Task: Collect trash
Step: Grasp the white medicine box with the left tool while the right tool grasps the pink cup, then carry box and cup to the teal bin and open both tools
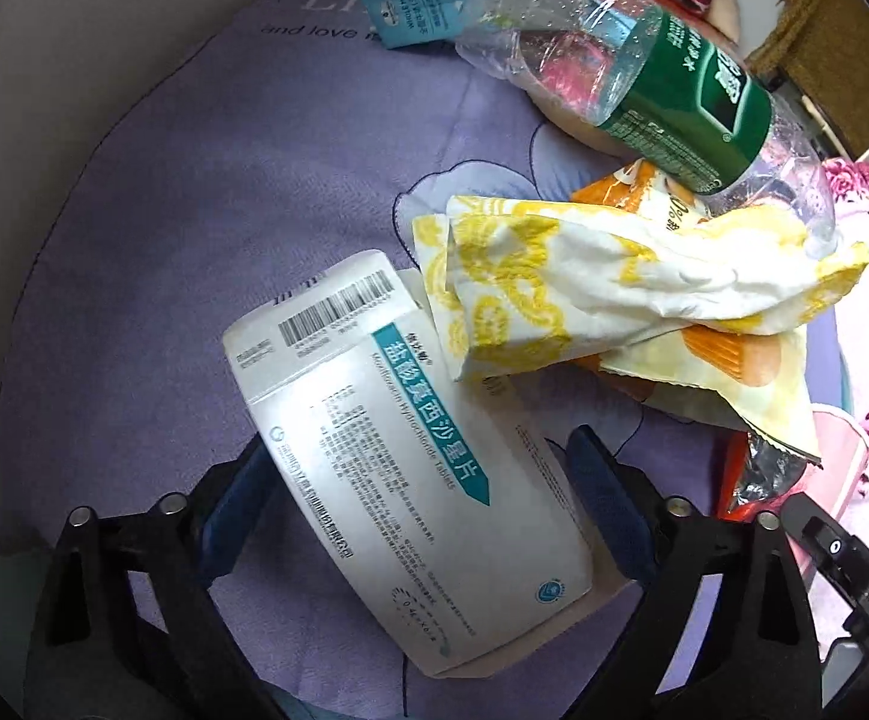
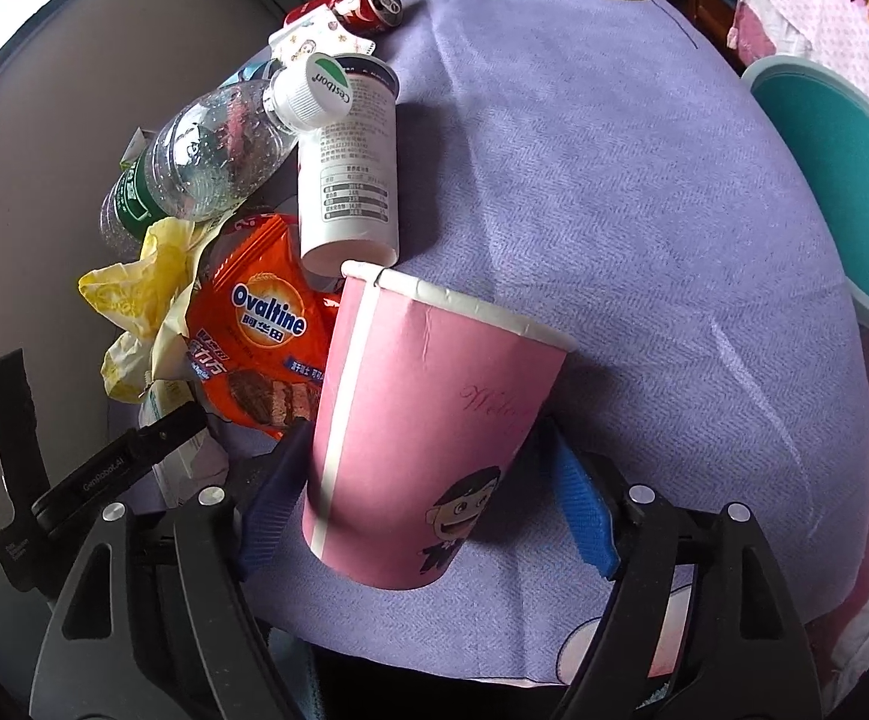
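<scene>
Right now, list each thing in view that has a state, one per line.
Medicine box: flat on the bedsheet, between the left tongs, pads not pressing.
Pink paper cup: between the right tongs, tilted.
Water bottle: capped, lying crumpled.
Red can: opened, on its side.
Ovaltine wrapper: torn open.
Yellow tissue pack: crumpled.

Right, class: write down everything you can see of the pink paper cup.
The pink paper cup has a rolled white rim, a white side seam, faint script lettering and a cartoon figure near its base. It looks like thin coated paper, undented. It tilts, mouth away from the camera, on the purple cloth, between the right gripper pads. Its rim sits against a white cylindrical container.
</scene>
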Motion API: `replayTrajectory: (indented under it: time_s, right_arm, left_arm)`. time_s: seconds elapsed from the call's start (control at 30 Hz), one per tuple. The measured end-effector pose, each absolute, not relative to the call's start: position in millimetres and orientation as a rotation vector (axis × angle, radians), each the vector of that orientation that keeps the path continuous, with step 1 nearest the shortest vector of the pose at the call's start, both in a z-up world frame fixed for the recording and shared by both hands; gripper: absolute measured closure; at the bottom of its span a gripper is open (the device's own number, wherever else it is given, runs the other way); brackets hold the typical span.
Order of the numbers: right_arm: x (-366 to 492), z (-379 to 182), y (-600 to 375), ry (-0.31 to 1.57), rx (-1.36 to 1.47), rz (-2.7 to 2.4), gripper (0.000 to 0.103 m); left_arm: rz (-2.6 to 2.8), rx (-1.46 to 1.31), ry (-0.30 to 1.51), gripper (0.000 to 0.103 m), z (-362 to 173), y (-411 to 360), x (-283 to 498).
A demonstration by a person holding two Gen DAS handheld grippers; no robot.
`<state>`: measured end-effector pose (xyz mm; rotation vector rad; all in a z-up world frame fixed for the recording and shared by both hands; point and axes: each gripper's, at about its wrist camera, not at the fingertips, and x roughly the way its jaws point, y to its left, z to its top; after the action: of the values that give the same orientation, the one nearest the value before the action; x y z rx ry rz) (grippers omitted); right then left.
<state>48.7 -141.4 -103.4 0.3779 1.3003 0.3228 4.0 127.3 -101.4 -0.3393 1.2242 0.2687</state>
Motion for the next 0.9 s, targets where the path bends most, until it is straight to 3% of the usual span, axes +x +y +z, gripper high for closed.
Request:
replayTrajectory:
  time_s: [0.03, 0.13, 0.6, 0.9]
  right_arm:
    - [50.4, -103.3, -142.4, 1.298, 0.376, 0.322, 0.03]
    - [52.5, -102.4, -141.5, 1.281, 0.378, 0.351, 0.037]
    - [43.1, -72.1, -157.6, 1.175, 0.33, 0.393, 0.039]
    - [50.1, -36.0, -217.7, 1.05, 0.397, 0.291, 0.039]
  left_arm:
    - [0.256, -0.333, 1.216, 0.027, -99.3, 126.3, 1.2]
    - [0.239, -0.32, 1.206, 0.036, -92.9, 127.3, -13.5]
    - [0.184, -0.262, 1.071, 0.038, -34.9, 131.7, -65.7]
    - [-0.027, -0.199, 0.958, 0.037, 22.0, 74.2, -15.7]
